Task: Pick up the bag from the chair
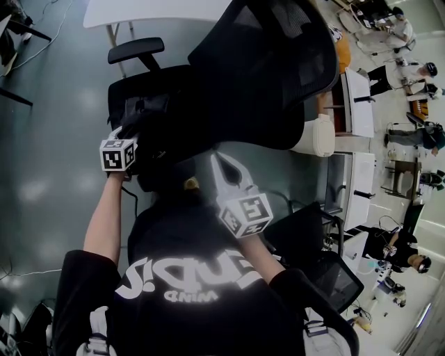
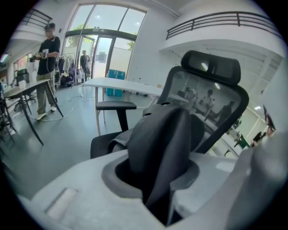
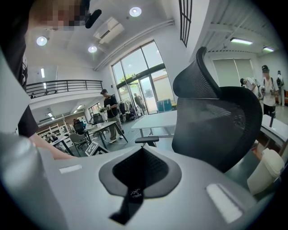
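A black mesh office chair (image 1: 278, 62) stands in front of me, with a dark bag (image 1: 149, 115) on its seat, hard to tell apart from the black seat in the head view. My left gripper (image 1: 133, 132) reaches down at the seat's left side. In the left gripper view a thick fold of the bag's dark grey fabric (image 2: 162, 143) rises between the jaws, which pinch it. The chair back (image 2: 211, 103) stands behind it. My right gripper (image 1: 226, 174) hangs in the air short of the chair (image 3: 216, 121), its jaws together at the tips with only dark pads showing.
A white table (image 1: 153, 10) stands beyond the chair and a white bin (image 1: 316, 135) to its right. Another black chair (image 1: 327, 264) sits at my right side. People stand at the far right (image 1: 396, 250), and one stands by desks (image 2: 47, 49) at the left.
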`<action>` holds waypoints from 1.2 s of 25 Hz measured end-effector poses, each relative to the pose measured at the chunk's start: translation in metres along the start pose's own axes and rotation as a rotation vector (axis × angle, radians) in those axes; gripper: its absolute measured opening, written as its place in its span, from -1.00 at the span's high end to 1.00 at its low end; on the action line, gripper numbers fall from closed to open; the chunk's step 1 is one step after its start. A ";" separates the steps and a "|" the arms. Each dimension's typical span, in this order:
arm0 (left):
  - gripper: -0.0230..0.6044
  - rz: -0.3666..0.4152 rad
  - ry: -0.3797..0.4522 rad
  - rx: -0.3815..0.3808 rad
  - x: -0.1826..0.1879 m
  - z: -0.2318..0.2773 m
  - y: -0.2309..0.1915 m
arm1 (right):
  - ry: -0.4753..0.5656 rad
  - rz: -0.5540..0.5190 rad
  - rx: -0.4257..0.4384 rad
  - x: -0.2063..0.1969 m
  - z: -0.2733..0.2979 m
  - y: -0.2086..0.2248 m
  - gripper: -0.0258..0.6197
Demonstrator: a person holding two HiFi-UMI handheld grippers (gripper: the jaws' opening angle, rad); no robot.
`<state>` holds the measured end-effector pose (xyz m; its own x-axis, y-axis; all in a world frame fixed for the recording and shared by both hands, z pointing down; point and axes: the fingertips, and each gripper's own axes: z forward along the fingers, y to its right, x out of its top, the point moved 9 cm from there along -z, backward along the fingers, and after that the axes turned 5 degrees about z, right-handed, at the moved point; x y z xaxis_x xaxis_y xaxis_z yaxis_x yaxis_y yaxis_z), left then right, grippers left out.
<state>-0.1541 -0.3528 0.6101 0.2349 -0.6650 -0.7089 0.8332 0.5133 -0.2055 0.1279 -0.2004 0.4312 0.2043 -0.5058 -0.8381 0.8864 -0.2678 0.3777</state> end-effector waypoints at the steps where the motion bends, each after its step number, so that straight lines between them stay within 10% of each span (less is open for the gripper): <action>1: 0.59 -0.005 0.014 -0.006 0.002 -0.001 0.002 | -0.002 0.003 0.002 -0.001 0.001 0.000 0.92; 16: 0.82 -0.179 0.277 -0.098 0.080 -0.047 0.033 | 0.019 0.025 -0.027 -0.004 -0.004 0.015 0.92; 30: 0.82 -0.100 0.498 -0.192 0.126 -0.143 0.084 | 0.046 0.020 0.017 -0.010 -0.009 0.024 0.92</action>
<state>-0.1268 -0.3156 0.4070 -0.1450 -0.4021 -0.9040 0.7223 0.5814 -0.3745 0.1512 -0.1948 0.4450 0.2411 -0.4735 -0.8472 0.8746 -0.2723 0.4011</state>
